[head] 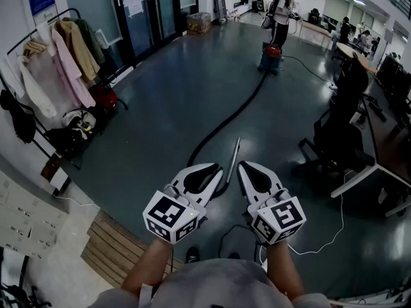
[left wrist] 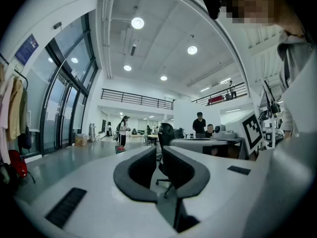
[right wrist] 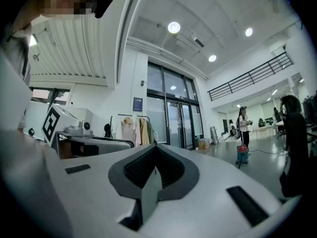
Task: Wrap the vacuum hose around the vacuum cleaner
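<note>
Vacuum hose (head: 237,111), black, long and limp, is laid across the glossy floor (head: 160,95) to the distant red vacuum cleaner (head: 272,55), untouched by the left gripper (head: 214,169), its fingers barely parted and empty, or the closed right gripper (head: 248,167), so snagging or kinking is judged likely if it is dragged.

Cannot trace the near end of the vacuum hose (head: 234,116) or the foot of the metal wand (head: 234,158) — both lost behind the left gripper (head: 215,169). Cannot make out any detail on the vacuum cleaner (head: 272,56): too small and distant. Noted both forearms (head: 154,262) cut off at the bottom edge — likewise the desk (head: 385,165) at the right.
</note>
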Demonstrator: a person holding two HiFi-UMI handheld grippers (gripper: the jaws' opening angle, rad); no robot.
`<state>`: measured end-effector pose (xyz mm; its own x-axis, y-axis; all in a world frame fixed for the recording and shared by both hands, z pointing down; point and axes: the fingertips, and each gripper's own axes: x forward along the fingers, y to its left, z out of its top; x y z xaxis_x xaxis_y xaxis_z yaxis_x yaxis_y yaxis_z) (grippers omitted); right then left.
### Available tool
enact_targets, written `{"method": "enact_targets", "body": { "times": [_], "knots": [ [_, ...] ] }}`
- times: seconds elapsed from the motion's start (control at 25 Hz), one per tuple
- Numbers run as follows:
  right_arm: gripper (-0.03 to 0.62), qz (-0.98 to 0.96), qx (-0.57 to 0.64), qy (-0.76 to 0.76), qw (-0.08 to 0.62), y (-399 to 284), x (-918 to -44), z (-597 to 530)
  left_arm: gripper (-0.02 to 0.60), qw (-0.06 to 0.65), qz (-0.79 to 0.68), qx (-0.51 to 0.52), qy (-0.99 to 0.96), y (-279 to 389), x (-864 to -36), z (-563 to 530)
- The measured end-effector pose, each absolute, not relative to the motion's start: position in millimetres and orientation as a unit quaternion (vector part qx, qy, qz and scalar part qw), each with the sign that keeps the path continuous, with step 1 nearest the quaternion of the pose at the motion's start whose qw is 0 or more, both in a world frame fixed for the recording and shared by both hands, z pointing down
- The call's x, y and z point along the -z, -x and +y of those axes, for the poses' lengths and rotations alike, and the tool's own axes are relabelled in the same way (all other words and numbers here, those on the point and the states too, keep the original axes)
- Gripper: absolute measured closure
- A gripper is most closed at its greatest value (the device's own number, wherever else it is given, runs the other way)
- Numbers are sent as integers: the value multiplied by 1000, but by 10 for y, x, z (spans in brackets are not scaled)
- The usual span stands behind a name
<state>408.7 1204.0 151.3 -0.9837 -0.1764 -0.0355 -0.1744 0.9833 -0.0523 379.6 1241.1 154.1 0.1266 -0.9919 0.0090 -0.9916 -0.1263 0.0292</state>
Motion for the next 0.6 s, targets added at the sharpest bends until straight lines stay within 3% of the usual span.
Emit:
{"method": "enact_targets", "body": {
  "times": [0.6],
  "knots": [
    [592,996,29,85,26,-4233,-1489,12029,534,9,-657,-2,-754,-3967,-1502,12382]
  ]
}}
